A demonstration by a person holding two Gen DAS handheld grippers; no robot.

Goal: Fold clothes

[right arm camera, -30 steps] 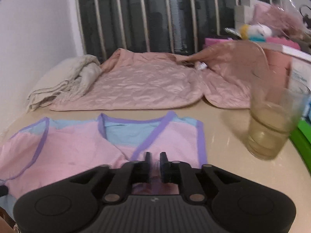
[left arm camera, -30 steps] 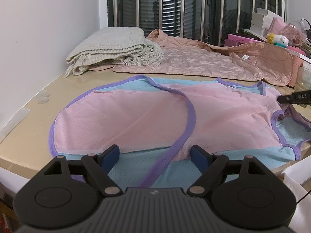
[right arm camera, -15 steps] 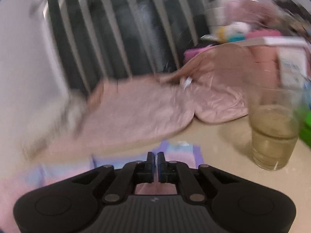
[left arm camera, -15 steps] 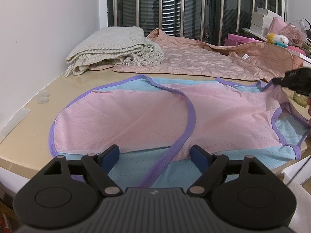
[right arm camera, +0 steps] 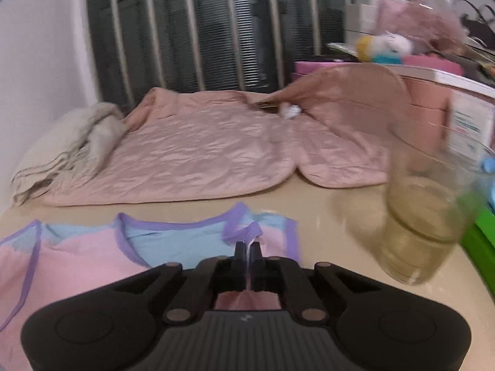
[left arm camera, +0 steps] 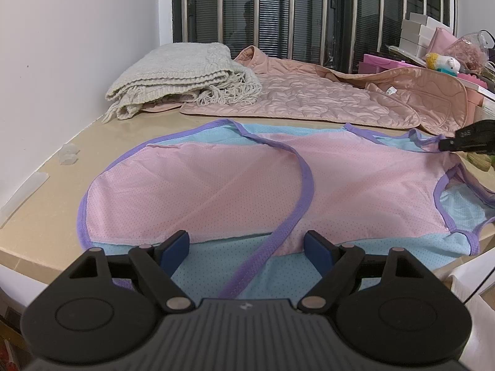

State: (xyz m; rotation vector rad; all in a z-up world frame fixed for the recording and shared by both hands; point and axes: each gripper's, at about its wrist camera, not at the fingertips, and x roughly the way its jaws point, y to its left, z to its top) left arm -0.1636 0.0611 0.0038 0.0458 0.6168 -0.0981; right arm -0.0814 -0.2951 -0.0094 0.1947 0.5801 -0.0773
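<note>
The right gripper (right arm camera: 247,252) pinches the pink-and-blue mesh vest (left arm camera: 216,191) at its purple-trimmed strap, blurred; the left gripper (left arm camera: 247,244) hovers spread over the beige desk (left arm camera: 46,216), the vest's near hem hidden.

A beige surface (left arm camera: 102,136) meets a plain white wall (left arm camera: 62,46) at nine o'clock. At twelve o'clock, vertical metal bars (left arm camera: 324,15) front a dark window with slatted blinds. Even indoor light falls throughout.

Right gripper (right arm camera: 247,252) at bottom centre, jaws pinched on the vest's (right arm camera: 92,259) purple-trimmed strap; a glass (right arm camera: 430,216) of yellowish liquid stands at the right on the table (right arm camera: 334,216).
</note>
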